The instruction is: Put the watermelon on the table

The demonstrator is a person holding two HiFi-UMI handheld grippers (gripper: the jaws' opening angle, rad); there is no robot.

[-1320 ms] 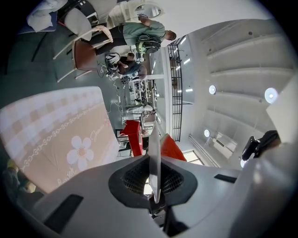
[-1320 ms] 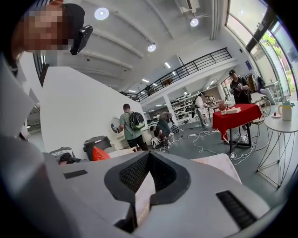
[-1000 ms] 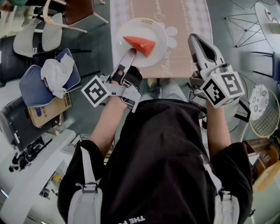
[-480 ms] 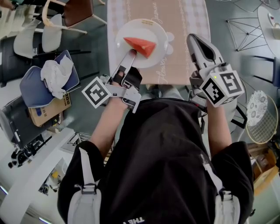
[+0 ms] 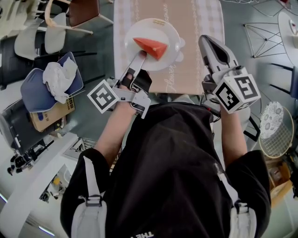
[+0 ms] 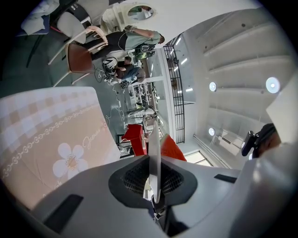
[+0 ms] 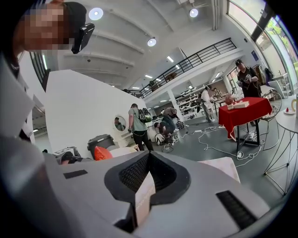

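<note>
Plainly, the left gripper (image 5: 141,56) is clamping the plate (image 5: 168,31) at its rim, watermelon (image 5: 151,46) lying on it over the table (image 5: 195,23), needing a level, slow lowering, while the right gripper (image 5: 208,43) is hanging closed and empty.

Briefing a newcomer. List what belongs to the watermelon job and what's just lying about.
Job: watermelon slice; white plate under it; left hand-held gripper clamped on the plate's rim; table with beige cloth.
Lying about: blue cushion, crumpled white cloth, cardboard box, brown chair.
</note>
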